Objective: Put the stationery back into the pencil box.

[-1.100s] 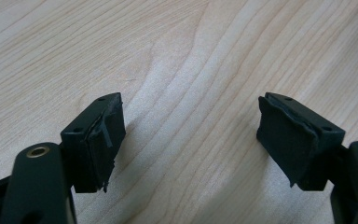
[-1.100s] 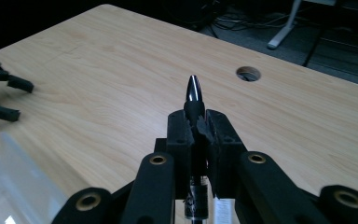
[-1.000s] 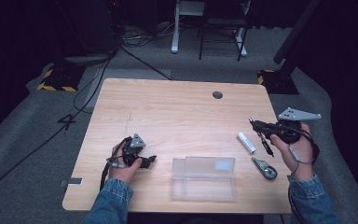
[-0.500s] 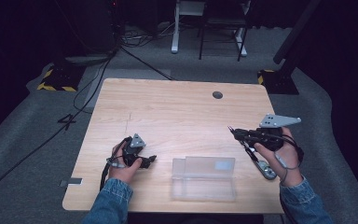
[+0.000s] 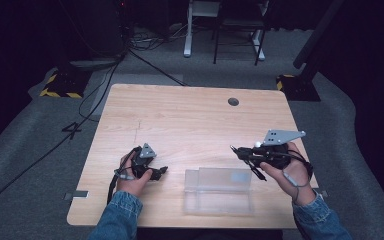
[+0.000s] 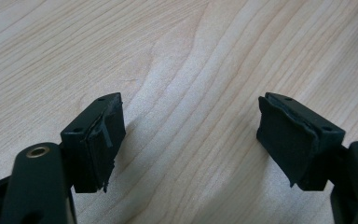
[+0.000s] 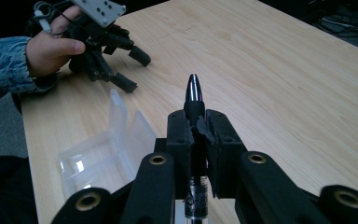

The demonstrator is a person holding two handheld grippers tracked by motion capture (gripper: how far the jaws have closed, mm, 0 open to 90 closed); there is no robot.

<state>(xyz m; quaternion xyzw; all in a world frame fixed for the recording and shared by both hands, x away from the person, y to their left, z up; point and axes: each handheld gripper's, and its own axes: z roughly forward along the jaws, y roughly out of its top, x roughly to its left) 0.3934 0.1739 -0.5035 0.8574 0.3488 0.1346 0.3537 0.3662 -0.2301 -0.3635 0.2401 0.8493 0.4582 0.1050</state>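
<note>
A black pen (image 7: 194,93) with a shiny pointed tip stands between the pads of my right gripper (image 7: 196,123), which is shut on it. From above, the right gripper (image 5: 240,152) hovers just past the far right corner of an open clear plastic case (image 5: 219,192) and points left. The case (image 7: 107,149) lies empty near the table's front edge. My left gripper (image 5: 152,170) rests on the wood left of the case, its jaws open. In its own view the left gripper (image 6: 191,135) has only bare tabletop between the pads.
The light wooden table (image 5: 190,115) has a round cable hole (image 5: 233,101) at the back right. Grey carpet, cables and chair legs lie beyond the far edge. The left gripper (image 7: 130,70) and its hand lie past the case in the right gripper view.
My right gripper has moved left across the table with the pen, from near the right edge to the case's far right corner. The left gripper has stayed put.
</note>
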